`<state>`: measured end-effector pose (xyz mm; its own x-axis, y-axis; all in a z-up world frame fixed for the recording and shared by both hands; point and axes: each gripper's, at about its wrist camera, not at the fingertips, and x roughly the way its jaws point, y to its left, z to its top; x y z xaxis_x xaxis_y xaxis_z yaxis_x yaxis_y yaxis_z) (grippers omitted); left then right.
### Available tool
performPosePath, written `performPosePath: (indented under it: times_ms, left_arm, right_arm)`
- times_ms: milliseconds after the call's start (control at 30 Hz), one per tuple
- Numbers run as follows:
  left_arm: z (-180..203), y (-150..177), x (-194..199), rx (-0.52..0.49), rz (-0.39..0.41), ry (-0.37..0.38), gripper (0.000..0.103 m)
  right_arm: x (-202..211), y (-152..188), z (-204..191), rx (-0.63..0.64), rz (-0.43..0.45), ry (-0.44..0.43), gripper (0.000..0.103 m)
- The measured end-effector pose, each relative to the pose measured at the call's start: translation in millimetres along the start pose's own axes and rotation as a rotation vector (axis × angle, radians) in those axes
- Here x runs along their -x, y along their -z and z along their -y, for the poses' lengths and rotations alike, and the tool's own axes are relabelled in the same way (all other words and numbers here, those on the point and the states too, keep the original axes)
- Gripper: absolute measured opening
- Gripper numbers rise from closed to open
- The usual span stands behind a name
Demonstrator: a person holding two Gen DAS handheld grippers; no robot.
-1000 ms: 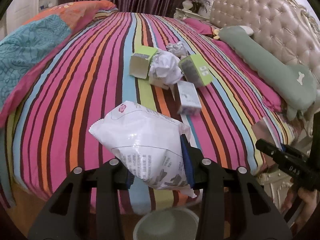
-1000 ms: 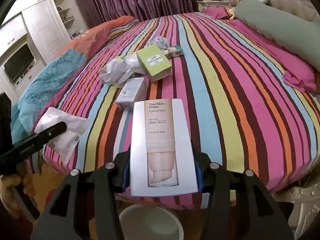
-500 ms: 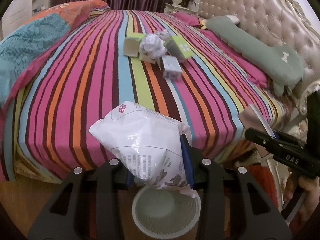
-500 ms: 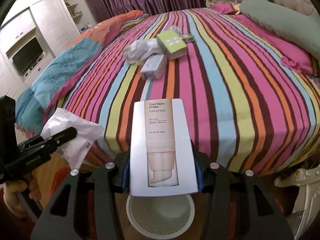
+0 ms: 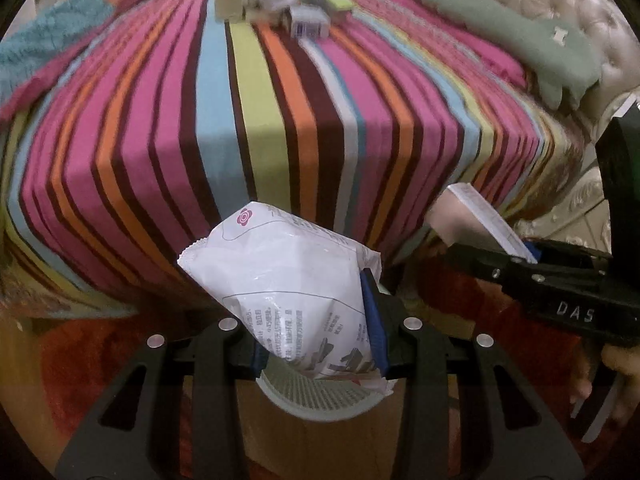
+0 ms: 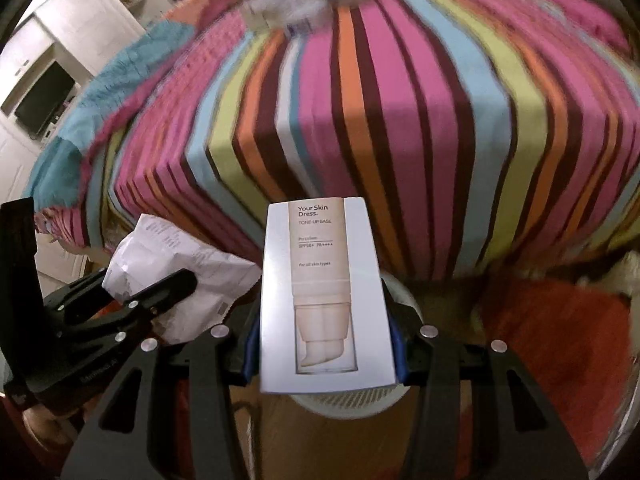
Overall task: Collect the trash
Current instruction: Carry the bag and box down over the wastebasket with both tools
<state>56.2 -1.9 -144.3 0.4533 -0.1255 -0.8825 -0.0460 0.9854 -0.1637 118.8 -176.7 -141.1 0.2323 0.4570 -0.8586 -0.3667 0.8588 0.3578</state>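
At the foot of the striped bed (image 5: 280,128), both tongs hang over a pale slatted wastebasket (image 5: 320,400) on the floor. The left tongs (image 5: 316,340) are clamped on a crumpled white plastic packet (image 5: 280,276), pinched near its lower end so most of it juts forward over the bin's mouth. The right tongs (image 6: 324,348) are closed on a white tone-up base carton (image 6: 324,296), gripped across its narrow sides near the bottom, printed face toward the camera, with the basket rim (image 6: 348,404) showing just beneath. Each piece seems held low and tilted downward so that releasing it would drop it straight into the basket rather than onto the red rug (image 6: 552,340). From the left view the carton (image 5: 476,216) appears off to the right, so the two loads hang side by side, apart. More trash, a heap of small boxes and crumpled paper (image 5: 280,4), lies blurred far up the bed, so the collecting looks unfinished.
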Motion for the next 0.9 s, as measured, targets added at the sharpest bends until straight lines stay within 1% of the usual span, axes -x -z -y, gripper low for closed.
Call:
performPosePath:
  times_ms: [100, 200, 333, 500, 533, 633, 733, 800, 900]
  left_arm:
    - [-3.5, 13.5, -23.2, 0.027, -0.073, 0.015, 0.039]
    - [-5.3, 23.5, -49.2, 0.041, -0.158, 0.025, 0.039]
    - [-7.1, 32.7, -79.4, 0.045, -0.249, 0.013, 0.039]
    - [-11.2, 38.5, -114.0, 0.065, -0.333, -0.017, 0.039]
    - [-12.7, 40.6, -124.8, 0.069, -0.361, -0.026, 0.039]
    - [-16.6, 44.8, -145.5, 0.093, -0.411, -0.033, 0.039]
    - [-19.0, 45.8, -162.7, 0.093, -0.449, -0.053, 0.039]
    - [-20.2, 49.4, -176.0, 0.088, -0.478, -0.072, 0.039]
    - [-22.2, 53.4, -188.3, 0.099, -0.507, -0.078, 0.04]
  right_arm:
    - [-22.8, 11.4, 5.2, -0.026, -0.079, -0.004, 0.047]
    - [-46.1, 19.1, 9.3, -0.036, -0.156, 0.011, 0.047]
    - [-75.3, 19.0, 15.3, -0.061, -0.243, 0.032, 0.047]
    - [-112.5, 20.9, 26.3, -0.115, -0.346, 0.041, 0.047]
    - [-118.9, 22.4, 28.9, -0.128, -0.363, 0.041, 0.047]
    - [-135.7, 31.9, 40.3, -0.164, -0.407, 0.045, 0.047]
    - [-151.1, 37.8, 49.2, -0.212, -0.441, 0.046, 0.047]
    - [-156.5, 39.9, 52.2, -0.224, -0.46, 0.054, 0.047]
    - [-165.2, 43.9, 57.8, -0.241, -0.486, 0.058, 0.047]
